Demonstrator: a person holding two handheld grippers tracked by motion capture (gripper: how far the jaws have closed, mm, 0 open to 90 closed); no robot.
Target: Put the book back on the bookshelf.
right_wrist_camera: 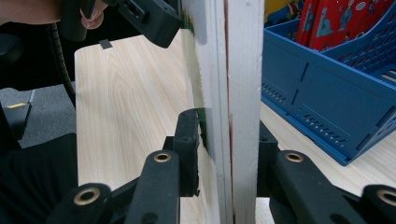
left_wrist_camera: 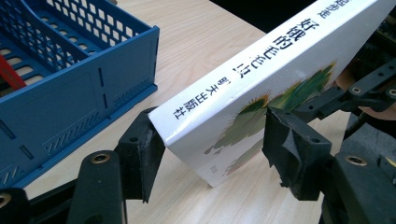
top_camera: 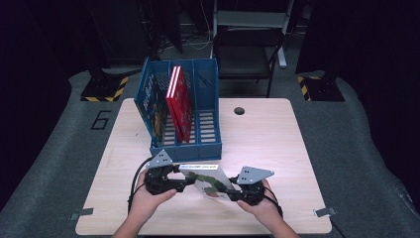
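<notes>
- High view: a white book with a green picture on its cover is held tilted above the near part of the table, between the two grippers.
- High view: the left gripper meets the book at its left side; the right gripper meets it at its lower right corner. A hand is behind each gripper.
- High view: a blue file rack stands on the table just beyond the book. Red books stand in its middle compartment, and another book leans in its left compartment.
- Left gripper view: the book lies slanted between the two jaws, spine up, with black characters printed along the spine. The left jaw touches the spine's lower corner; the right jaw rests against the cover. Whether the jaws press on the book cannot be told from the picture.
- Left gripper view: the rack is to the left, apart from the book.
- Right gripper view: the jaws are clamped on the book, one pad on each face, with the book's edge standing upright between them.
- Right gripper view: the left gripper shows at the top, against the book's far part. The rack is on the right with the red books inside.
</notes>
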